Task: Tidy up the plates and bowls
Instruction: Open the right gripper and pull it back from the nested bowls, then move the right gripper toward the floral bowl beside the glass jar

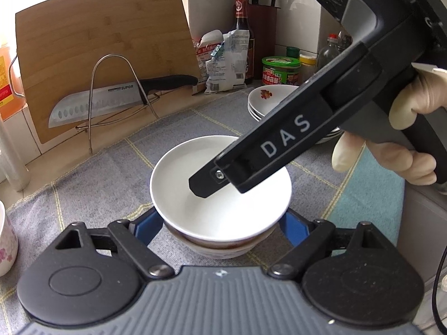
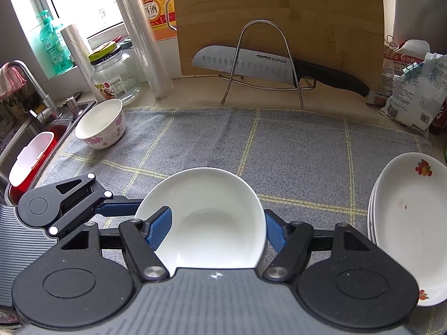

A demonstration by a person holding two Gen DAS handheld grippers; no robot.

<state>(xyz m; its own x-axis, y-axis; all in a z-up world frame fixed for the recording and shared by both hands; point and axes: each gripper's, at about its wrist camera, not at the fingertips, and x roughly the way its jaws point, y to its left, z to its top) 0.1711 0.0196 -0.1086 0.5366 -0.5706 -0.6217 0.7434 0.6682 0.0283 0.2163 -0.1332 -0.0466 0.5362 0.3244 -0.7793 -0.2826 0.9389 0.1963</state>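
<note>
A plain white bowl sits on top of another bowl on the grey checked cloth. My left gripper is open, one blue finger on each side of the stack. My right gripper reaches down from the upper right, one finger inside the white bowl. In the right wrist view the white bowl fills the space between my right gripper's blue fingers, one inside the rim and one outside. A stack of fruit-print plates lies at the right, and also shows in the left wrist view.
A floral bowl stands at the cloth's left edge by the sink. A bamboo cutting board and a knife in a wire rack stand at the back. A glass jar, bottles and bags line the wall.
</note>
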